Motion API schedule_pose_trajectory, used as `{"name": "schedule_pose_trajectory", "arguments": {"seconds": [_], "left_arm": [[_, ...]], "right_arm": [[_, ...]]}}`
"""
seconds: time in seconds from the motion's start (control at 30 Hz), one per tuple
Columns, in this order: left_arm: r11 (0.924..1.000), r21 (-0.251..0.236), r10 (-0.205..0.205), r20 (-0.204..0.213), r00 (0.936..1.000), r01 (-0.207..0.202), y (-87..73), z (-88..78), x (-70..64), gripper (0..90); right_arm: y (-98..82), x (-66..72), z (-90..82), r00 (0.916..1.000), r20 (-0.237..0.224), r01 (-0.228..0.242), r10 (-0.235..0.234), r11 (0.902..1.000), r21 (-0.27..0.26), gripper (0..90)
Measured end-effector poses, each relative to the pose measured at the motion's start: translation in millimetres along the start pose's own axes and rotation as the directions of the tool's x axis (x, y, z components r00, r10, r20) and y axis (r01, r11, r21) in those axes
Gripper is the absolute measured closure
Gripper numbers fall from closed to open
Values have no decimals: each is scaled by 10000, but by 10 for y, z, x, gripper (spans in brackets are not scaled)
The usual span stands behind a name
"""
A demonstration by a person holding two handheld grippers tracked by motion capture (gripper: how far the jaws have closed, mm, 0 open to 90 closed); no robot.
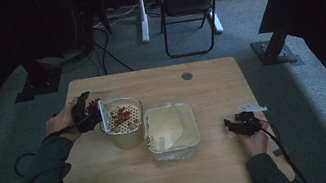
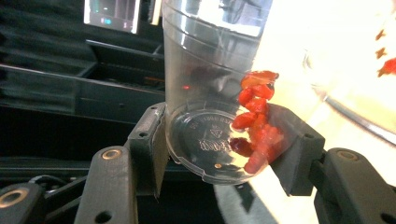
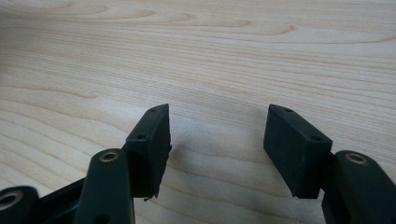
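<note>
My left gripper is shut on a clear plastic cup, held tilted on its side with red pieces sliding along its lower wall. In the high view the left gripper holds the cup tipped over the rim of a clear square container that holds red and tan pieces. A second square container with a pale content stands right beside it. My right gripper rests near the table's right edge, its jaws open over bare wood.
A wooden table carries both containers. A small white scrap lies just behind the right gripper. A round grommet sits near the far edge. Beyond the table stand a black chair and dark stand bases on grey carpet.
</note>
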State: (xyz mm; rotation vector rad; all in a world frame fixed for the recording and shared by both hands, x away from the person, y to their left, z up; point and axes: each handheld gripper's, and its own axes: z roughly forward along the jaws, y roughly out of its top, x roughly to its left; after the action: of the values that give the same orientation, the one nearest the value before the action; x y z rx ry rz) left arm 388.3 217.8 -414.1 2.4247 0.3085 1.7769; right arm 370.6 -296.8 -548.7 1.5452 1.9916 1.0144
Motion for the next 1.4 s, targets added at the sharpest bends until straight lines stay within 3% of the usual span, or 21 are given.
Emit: {"name": "schedule_pose_trajectory", "arguments": {"seconds": [0.17,0.2,0.23,0.4,0.6,0.63,0.7,0.73,0.77,0.83,0.87,0.9,0.93,1.0,1.03,1.07,1.17,1.2,1.23,1.37,1.4], "left_arm": [[9940,-349,-1021,511,9935,1040,26,0,67,441],[9940,-349,-1021,511,9935,1040,26,0,67,441],[9897,-429,-1337,645,9889,1366,35,-2,76,441],[9808,-667,-1765,982,9794,1834,82,-12,60,441],[9602,-997,-2447,1502,9579,2609,134,-13,75,440],[9602,-997,-2447,1502,9579,2609,134,-13,75,440],[9474,-1138,-2760,1819,9438,2990,161,-21,95,439],[9474,-1138,-2760,1819,9438,2990,161,-21,95,439],[9385,-1214,-2957,2003,9340,3231,180,-25,108,439],[9385,-1214,-2957,2003,9340,3231,180,-25,108,439],[9190,-1342,-3337,2365,9125,3708,214,-30,125,438],[9095,-1399,-3497,2516,9024,3915,227,-34,128,438],[9049,-1453,-3548,2611,8977,4000,239,-41,137,438],[8896,-1565,-3753,2852,8820,4291,262,-49,153,437],[8896,-1565,-3753,2852,8820,4291,262,-49,153,437],[8738,-1636,-3954,3090,8650,4579,284,-62,168,437],[8522,-1749,-4157,3463,8410,4932,316,-83,187,436],[8522,-1749,-4157,3463,8410,4932,316,-83,187,436],[8396,-1807,-4252,3682,8268,5123,334,-98,193,435],[8199,-1683,-4502,4009,7979,5472,363,-82,198,435],[8199,-1683,-4502,4009,7979,5472,363,-82,198,434]], "right_arm": [[56,-29,-59,9955,-590,-759,741,9967,-290,464],[56,-29,-59,9955,-590,-759,741,9967,-290,464],[90,-29,-93,9936,-760,-875,838,9951,-462,470],[404,33,-304,9957,-846,-494,390,9910,-1244,489],[671,180,-427,9937,-1122,-156,-43,9843,-1760,505],[671,180,-427,9937,-1122,-156,-43,9843,-1760,505],[806,283,-468,9910,-1279,145,-403,9804,-1965,508],[840,307,-477,9903,-1307,204,-472,9798,-1992,508],[895,348,-491,9892,-1340,319,-603,9783,-2046,511],[928,370,-498,9883,-1361,387,-683,9770,-2098,511],[1019,446,-525,9863,-1408,524,-857,9730,-2247,516],[1059,482,-538,9849,-1430,627,-977,9709,-2312,518],[1096,519,-552,9835,-1431,744,-1105,9687,-2367,520],[1164,591,-583,9800,-1490,922,-1319,9645,-2475,520],[1164,591,-583,9800,-1490,922,-1319,9645,-2475,520],[1224,657,-611,9769,-1530,1060,-1492,9600,-2592,519],[1289,721,-632,9739,-1504,1258,-1701,9556,-2666,517],[1301,730,-634,9736,-1490,1290,-1732,9550,-2671,516],[1306,731,-632,9740,-1493,1263,-1702,9558,-2656,517],[1289,713,-598,9759,-1350,1336,-1715,9585,-2519,516],[1289,713,-598,9759,-1350,1336,-1715,9585,-2519,516]]}}
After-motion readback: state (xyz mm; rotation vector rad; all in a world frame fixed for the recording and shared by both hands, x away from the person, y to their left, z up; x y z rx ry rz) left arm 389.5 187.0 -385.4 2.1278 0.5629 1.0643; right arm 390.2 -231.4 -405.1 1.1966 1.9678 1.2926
